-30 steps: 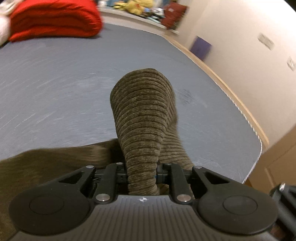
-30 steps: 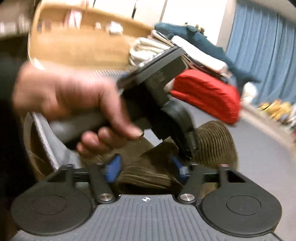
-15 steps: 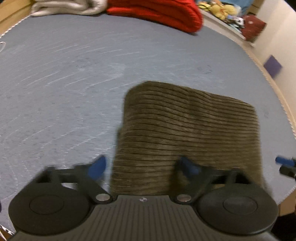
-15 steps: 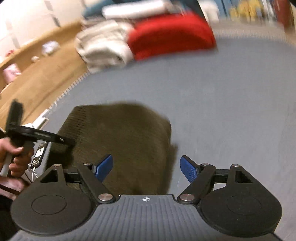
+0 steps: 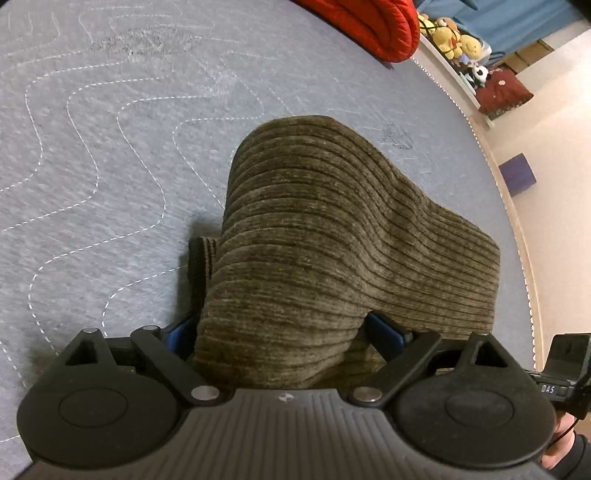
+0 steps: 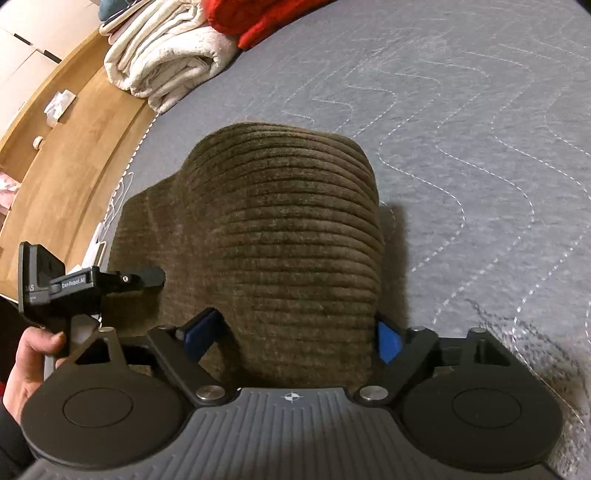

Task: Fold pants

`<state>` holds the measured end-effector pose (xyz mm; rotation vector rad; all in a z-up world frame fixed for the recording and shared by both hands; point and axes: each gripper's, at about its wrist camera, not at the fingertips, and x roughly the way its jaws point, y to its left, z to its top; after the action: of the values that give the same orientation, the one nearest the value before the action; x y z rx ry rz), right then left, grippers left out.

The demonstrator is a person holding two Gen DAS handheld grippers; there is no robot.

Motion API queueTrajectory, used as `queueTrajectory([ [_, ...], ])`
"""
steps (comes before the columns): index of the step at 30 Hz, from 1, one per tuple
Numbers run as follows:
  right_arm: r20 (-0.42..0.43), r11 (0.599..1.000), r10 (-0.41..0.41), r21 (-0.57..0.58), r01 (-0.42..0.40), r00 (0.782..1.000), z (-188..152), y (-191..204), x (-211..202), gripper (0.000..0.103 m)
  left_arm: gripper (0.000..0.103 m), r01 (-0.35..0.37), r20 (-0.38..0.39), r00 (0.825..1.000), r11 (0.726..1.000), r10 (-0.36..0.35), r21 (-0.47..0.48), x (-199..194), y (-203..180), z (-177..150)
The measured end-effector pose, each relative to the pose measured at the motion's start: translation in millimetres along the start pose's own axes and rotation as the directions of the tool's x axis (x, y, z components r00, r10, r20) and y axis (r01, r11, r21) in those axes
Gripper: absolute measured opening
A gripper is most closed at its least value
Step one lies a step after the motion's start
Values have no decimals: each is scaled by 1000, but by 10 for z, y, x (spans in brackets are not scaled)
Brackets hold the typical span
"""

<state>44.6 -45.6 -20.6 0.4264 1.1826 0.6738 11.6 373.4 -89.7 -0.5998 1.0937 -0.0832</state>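
1. The pants (image 5: 332,236), brown corduroy, lie folded in a thick bundle on the grey quilted bed (image 5: 92,147), near its edge.
2. The left claw (image 5: 288,336) has its jaws spread wide after opening in the last moment; a raised hump of the cloth sits between the blue pads, which do not appear to squeeze it.
3. The right claw (image 6: 295,332) is also spread wide, its jaws having widened a little just before; the bundle's rounded fold bulges up between its blue pads.
4. In the right wrist view, a hand (image 6: 26,354) holds the left claw's handle at the bundle's left side.
5. A red blanket (image 5: 369,26) and a cream blanket (image 6: 166,55) lie at the far end of the bed.
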Motion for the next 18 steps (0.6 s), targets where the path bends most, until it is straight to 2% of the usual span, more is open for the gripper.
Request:
queueTrajectory([
  [1, 5, 1000, -11, -3, 11, 1000, 16, 45, 10, 71, 93, -3, 1, 1000, 1000, 3, 2, 14, 7, -3],
  [2, 16, 1000, -28, -13, 29, 999, -4, 72, -6, 67, 90, -13, 4, 1000, 1000, 13, 7, 14, -11, -11],
  [4, 36, 999, -39, -25, 40, 999, -47, 85, -24, 54, 78, -49, 9, 999, 998, 49, 34, 2, -130, -34],
  [7, 64, 999, -29, -34, 31, 998, -73, 99, -82, 45, 63, -97, 33, 995, 990, 94, 98, -42, -385, -56],
  [10, 87, 999, -4, -35, 7, 996, -74, 135, -270, 43, 52, -96, 78, 993, 985, 85, 147, -143, -604, -80],
  [13, 131, 999, -13, -49, 19, 991, -78, 133, -521, 43, 50, -56, 103, 994, 983, 38, 173, -139, -839, -89],
  [18, 239, 991, -57, -100, 83, 969, 34, -77, -1016, 43, 48, -1, 142, 989, 969, -35, 246, 95, -1397, -101],
])
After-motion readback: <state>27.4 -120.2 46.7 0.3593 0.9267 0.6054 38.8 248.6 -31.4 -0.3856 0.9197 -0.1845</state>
